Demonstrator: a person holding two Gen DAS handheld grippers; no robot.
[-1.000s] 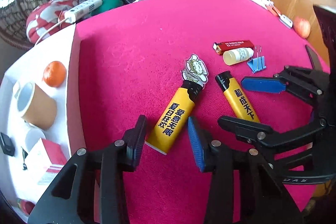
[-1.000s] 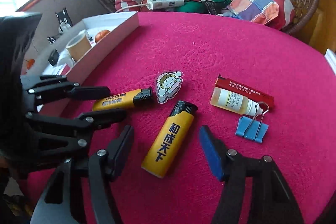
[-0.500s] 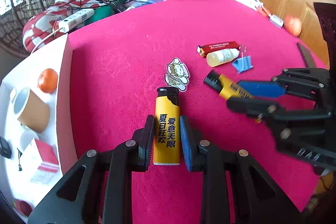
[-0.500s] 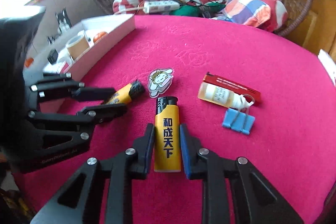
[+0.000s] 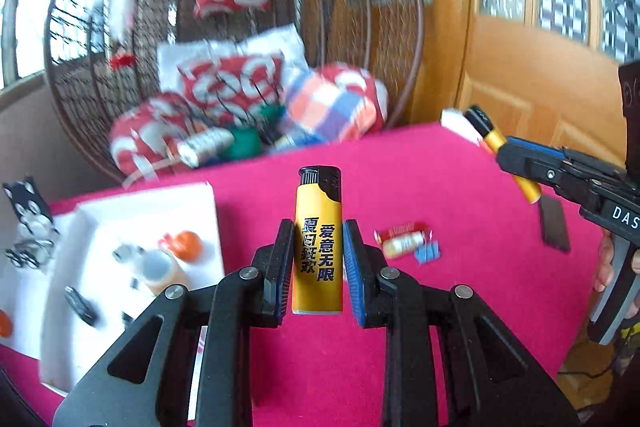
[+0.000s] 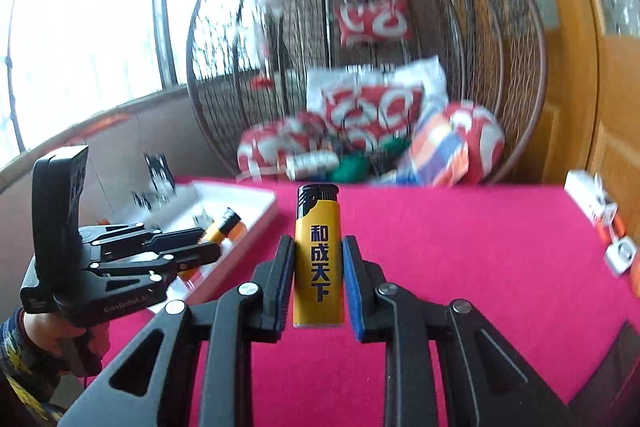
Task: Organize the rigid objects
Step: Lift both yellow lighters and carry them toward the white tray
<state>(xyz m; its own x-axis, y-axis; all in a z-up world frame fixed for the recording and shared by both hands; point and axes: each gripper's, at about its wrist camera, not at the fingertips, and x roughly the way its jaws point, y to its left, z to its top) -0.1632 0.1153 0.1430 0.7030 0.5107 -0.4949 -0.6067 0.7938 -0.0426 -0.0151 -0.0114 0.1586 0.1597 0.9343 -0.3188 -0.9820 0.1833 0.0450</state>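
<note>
My left gripper (image 5: 318,259) is shut on a yellow lighter with a black cap (image 5: 318,239) and holds it lifted above the pink table (image 5: 460,195). My right gripper (image 6: 316,267) is shut on a second yellow lighter (image 6: 318,255), also lifted. Each gripper shows in the other's view: the right one (image 5: 508,151) at the far right with its lighter (image 5: 496,139), the left one (image 6: 208,239) at the left with its lighter (image 6: 224,227) over the white tray (image 6: 256,219).
A white tray (image 5: 132,215) at the table's left holds an orange (image 5: 186,245), a cup and small items. A red lighter, small bottle (image 5: 400,247) and blue binder clip (image 5: 428,253) lie on the table. A dark flat item (image 5: 554,223) lies right. A wicker chair with cushions stands behind.
Both grippers closed on their lighters and lifted them off the table. The views tilted up, and the left gripper moved toward the tray.
</note>
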